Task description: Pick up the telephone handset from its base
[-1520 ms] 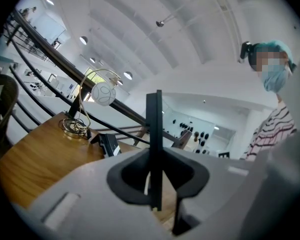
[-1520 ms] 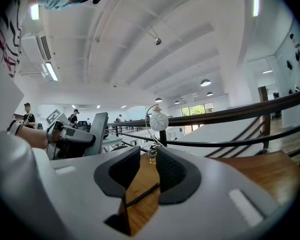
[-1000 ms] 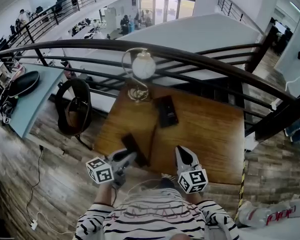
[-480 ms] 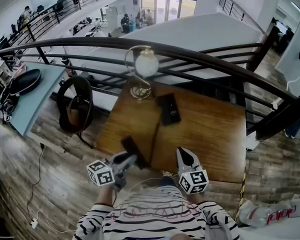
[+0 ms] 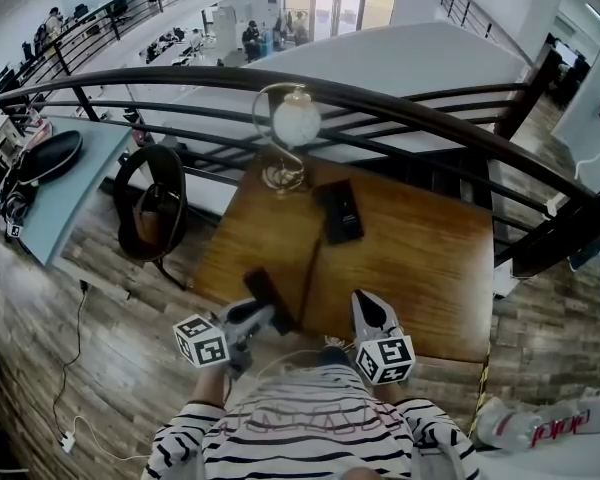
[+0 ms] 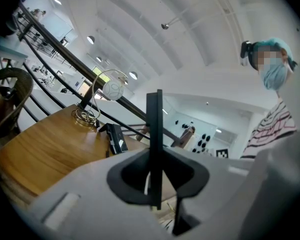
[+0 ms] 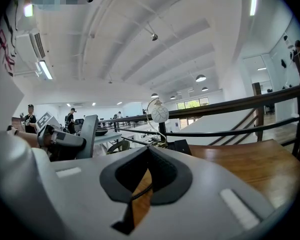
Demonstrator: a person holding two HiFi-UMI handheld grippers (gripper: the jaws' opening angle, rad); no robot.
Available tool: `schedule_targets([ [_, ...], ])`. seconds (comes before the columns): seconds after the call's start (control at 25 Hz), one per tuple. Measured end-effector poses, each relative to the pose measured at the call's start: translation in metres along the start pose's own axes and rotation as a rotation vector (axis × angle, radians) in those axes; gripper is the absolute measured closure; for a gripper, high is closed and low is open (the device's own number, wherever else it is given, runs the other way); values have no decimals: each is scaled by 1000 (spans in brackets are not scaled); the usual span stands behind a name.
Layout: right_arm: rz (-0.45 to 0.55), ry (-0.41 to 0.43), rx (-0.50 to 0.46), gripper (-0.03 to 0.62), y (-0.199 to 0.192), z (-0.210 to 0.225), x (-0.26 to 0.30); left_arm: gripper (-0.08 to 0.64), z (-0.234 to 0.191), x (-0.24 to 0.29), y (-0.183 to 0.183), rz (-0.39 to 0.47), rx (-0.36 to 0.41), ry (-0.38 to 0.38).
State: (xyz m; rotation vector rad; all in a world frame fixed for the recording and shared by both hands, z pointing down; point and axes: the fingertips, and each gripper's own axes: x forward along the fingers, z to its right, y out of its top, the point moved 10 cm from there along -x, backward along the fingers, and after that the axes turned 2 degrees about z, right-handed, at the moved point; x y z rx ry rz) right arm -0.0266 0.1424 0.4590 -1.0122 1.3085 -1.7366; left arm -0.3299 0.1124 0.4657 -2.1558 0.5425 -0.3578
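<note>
The black telephone handset is off its base and sits between the jaws of my left gripper near the table's front edge. In the left gripper view it shows edge-on as a thin black slab pinched between the pads. The black phone base lies farther back on the table, beside the lamp, and a dark cord runs from it toward the handset. My right gripper hovers at the front edge to the handset's right, shut and holding nothing. The right gripper view shows the handset at its left.
A globe lamp on a brass foot stands at the back of the wooden table. A dark curved railing runs just behind the table. A round black chair sits to the left, below the table.
The left gripper with the handset has shifted only slightly near the front edge. The right gripper has stayed where it was, still shut.
</note>
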Motion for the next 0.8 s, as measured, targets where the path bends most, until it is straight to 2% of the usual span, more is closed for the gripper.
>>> schedule_targets([
  [0.8, -14, -25, -12, 592, 2, 1, 8, 485, -6, 8, 3, -15, -8, -17],
])
